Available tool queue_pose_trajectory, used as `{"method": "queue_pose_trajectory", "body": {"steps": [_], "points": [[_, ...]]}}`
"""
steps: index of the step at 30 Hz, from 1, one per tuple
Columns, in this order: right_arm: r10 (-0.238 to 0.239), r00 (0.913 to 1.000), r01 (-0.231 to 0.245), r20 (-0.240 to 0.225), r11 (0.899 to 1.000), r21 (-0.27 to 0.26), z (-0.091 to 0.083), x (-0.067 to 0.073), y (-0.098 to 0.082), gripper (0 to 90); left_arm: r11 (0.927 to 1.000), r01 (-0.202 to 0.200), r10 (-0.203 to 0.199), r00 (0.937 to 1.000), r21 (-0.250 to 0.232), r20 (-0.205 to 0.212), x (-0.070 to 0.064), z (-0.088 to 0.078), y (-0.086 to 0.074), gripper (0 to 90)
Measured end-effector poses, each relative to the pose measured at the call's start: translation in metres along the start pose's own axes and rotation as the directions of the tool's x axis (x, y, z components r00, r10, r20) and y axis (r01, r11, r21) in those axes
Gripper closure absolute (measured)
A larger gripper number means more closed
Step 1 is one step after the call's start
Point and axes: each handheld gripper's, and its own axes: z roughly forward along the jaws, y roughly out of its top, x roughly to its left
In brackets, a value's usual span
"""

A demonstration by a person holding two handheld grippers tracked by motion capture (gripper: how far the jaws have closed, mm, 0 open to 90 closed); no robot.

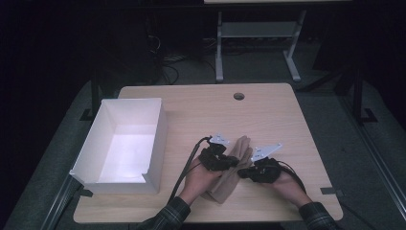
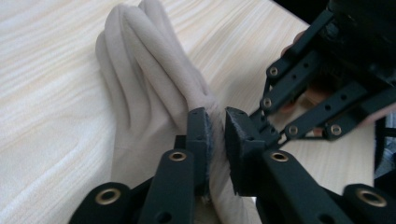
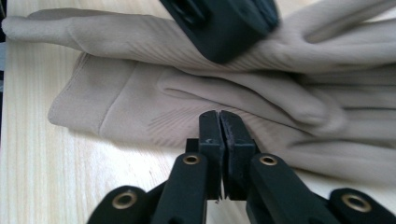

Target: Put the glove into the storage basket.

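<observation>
High view, from left to right. An open white rectangular cardboard box [image 1: 125, 143] stands on the left part of the pale wood-grain table [image 1: 201, 110]; nothing can be made out inside it. Well to the right of the box, near the front edge, a beige fabric glove [image 1: 233, 167] lies flat with its fingers pointing away from the person and its cuff toward them. The black two-jaw left gripper [image 1: 225, 162], held in the person's left hand [image 1: 198, 179], meets the glove from its left side. The black two-jaw right gripper [image 1: 245, 171], held in the right hand [image 1: 287, 184], meets it from its right side. A grey three-cornered plate tops each gripper. A round hole [image 1: 239, 96] pierces the table near its far edge, and the legs of a grey metal stand [image 1: 258, 43] rise from the floor beyond.

Left gripper view. The left gripper [image 2: 216, 140] has its jaws drawn close on a raised fold of the glove [image 2: 149, 84], with a narrow gap in which cloth shows; the right gripper's black linkage [image 2: 308, 98] sits just beyond.

Right gripper view. The right gripper [image 3: 219, 133] has its jaws pressed together at the near edge of the glove [image 3: 187, 102]. Whether any cloth lies between them cannot be told. A blurred black part of the left gripper [image 3: 224, 28] rests over the glove's far side.
</observation>
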Motion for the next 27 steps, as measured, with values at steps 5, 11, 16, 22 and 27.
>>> {"method": "queue_pose_trajectory", "body": {"steps": [5, 11, 16, 22, 27], "points": [[0.036, 0.9983, -0.034, 0.047, 0.999, -0.039, -0.020, -0.008, -0.005, 82.3, 0.9996, 0.000, 0.001, 0.9995, -0.029, 0.032, -0.002, -0.004, 0.001, 77.6], [0.105, 0.9798, -0.091, 0.170, 0.992, -0.087, -0.048, -0.032, -0.022, 63.1, 0.9994, -0.034, 0.034, 0.9990, -0.002, 0.030, -0.007, -0.011, -0.006, 86.6], [0.161, 0.9526, -0.140, 0.258, 0.985, -0.099, -0.053, -0.046, -0.034, 43.0, 0.9993, -0.032, 0.032, 0.9988, 0.018, 0.038, -0.011, -0.007, -0.019, 86.9], [0.197, 0.9181, -0.169, 0.344, 0.980, -0.109, -0.048, -0.052, -0.037, 26.9, 0.9980, -0.033, 0.030, 0.9983, 0.053, 0.051, -0.016, 0.005, -0.029, 86.9], [0.188, 0.8919, -0.157, 0.411, 0.982, -0.108, -0.044, -0.056, -0.040, 19.9, 0.9948, -0.034, 0.031, 0.9988, 0.096, 0.038, -0.017, 0.012, -0.041, 87.0]]}}
